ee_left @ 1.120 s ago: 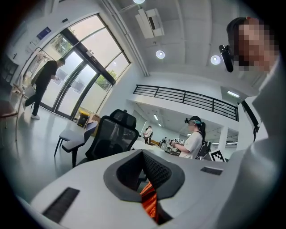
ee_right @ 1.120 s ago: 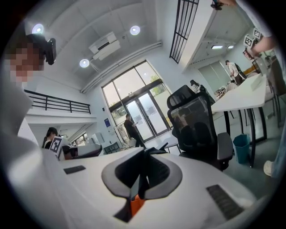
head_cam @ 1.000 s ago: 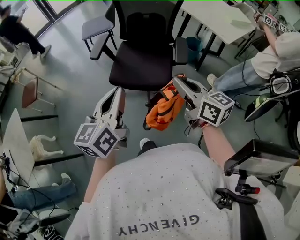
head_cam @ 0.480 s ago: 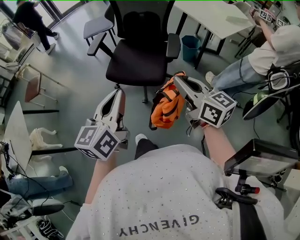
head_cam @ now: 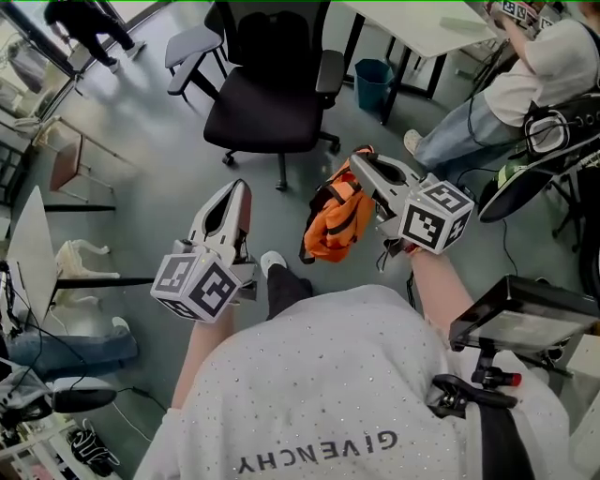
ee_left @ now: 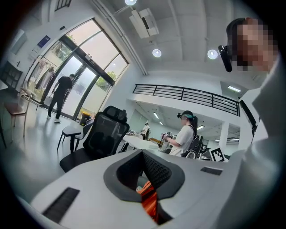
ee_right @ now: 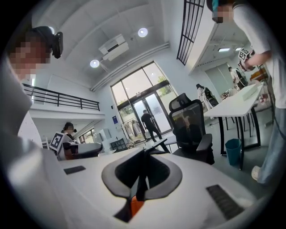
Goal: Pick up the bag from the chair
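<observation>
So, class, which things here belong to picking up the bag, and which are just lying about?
In the job: orange bag, right gripper shut on it, black office chair.
Just lying about: teal bin, white table, grey chair, brown chair.

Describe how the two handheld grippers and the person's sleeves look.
The left gripper and right gripper are white tapered shells with dark textured pads, each ending in a cube of black-and-white square markers. The shirt is light grey, speckled and short-sleeved.
</observation>
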Action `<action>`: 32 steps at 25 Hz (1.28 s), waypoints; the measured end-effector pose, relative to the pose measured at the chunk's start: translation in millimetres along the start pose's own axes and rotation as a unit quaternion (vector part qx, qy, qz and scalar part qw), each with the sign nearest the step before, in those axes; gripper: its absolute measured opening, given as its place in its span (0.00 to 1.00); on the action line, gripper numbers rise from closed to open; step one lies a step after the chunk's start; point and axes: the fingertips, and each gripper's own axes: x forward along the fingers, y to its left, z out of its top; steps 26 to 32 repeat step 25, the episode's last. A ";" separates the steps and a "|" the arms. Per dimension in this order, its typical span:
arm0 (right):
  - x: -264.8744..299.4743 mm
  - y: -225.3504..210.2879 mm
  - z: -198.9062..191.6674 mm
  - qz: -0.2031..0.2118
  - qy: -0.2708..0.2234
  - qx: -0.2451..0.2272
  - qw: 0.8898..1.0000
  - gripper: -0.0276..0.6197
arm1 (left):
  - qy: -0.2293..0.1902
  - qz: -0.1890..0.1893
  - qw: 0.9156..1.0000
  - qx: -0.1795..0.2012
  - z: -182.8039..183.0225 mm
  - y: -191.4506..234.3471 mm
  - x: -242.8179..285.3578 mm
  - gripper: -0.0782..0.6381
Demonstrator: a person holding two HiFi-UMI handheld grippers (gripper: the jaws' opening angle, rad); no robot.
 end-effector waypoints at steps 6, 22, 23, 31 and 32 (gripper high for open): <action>-30.4 25.1 -16.6 -0.001 0.018 -0.013 1.000 0.04 | 0.002 -0.004 1.000 -0.004 -12.8 -23.3 -30.9 0.12; -57.1 40.5 -19.5 0.011 0.016 -0.024 1.000 0.04 | -0.007 0.008 1.000 -0.010 -21.9 -45.6 -55.8 0.12; -59.6 42.6 -19.5 0.010 0.016 -0.024 1.000 0.04 | -0.006 0.009 1.000 -0.010 -22.5 -47.5 -58.7 0.12; -64.4 46.6 -19.5 0.010 0.017 -0.023 1.000 0.04 | -0.005 0.010 1.000 -0.011 -23.5 -51.1 -64.5 0.12; -64.4 46.6 -19.5 0.010 0.017 -0.023 1.000 0.04 | -0.005 0.010 1.000 -0.011 -23.5 -51.1 -64.5 0.12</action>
